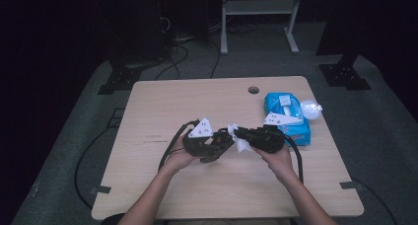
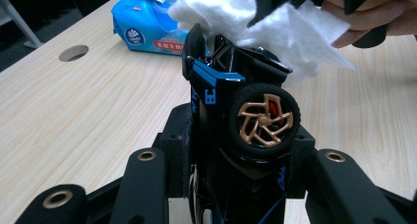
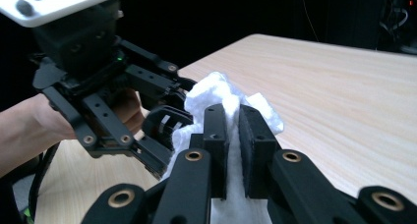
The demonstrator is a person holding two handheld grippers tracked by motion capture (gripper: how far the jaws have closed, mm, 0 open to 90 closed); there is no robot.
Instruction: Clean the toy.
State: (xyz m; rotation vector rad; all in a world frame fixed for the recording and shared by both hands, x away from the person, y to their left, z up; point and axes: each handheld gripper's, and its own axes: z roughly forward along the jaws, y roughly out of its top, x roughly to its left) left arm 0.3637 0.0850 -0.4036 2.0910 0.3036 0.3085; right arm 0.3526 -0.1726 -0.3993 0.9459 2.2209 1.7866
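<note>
We see a person's two hands meeting over the middle of the pale wooden table [image 1: 162, 106], each holding a black two-jaw gripper. The left gripper [image 2: 236, 150] has its jaws clamped on a small black toy car with blue trim and a bronze-spoked wheel [image 2: 246, 121], which stands nose-up between the pads and is lifted off the tabletop. The right gripper [image 3: 232, 130] has its jaws pressed nearly together, pinching a crumpled white wet wipe [image 3: 216, 94] that bulges out above and below the pads. In the left gripper view we see that wipe laid against the upper end of the car, touching it, with the fingers of the right hand [image 2: 373, 17] just behind. In the high view the left gripper [image 1: 217, 141] and the right gripper [image 1: 246, 136] sit tip to tip with the wipe between them, near the table's centre. A blue plastic pack of wet wipes with a white flap lid [image 1: 288, 114] lies flat on the table just beyond the right hand, toward the right edge, and a small crumpled clear wrapper [image 1: 310, 108] rests beside it.
</note>
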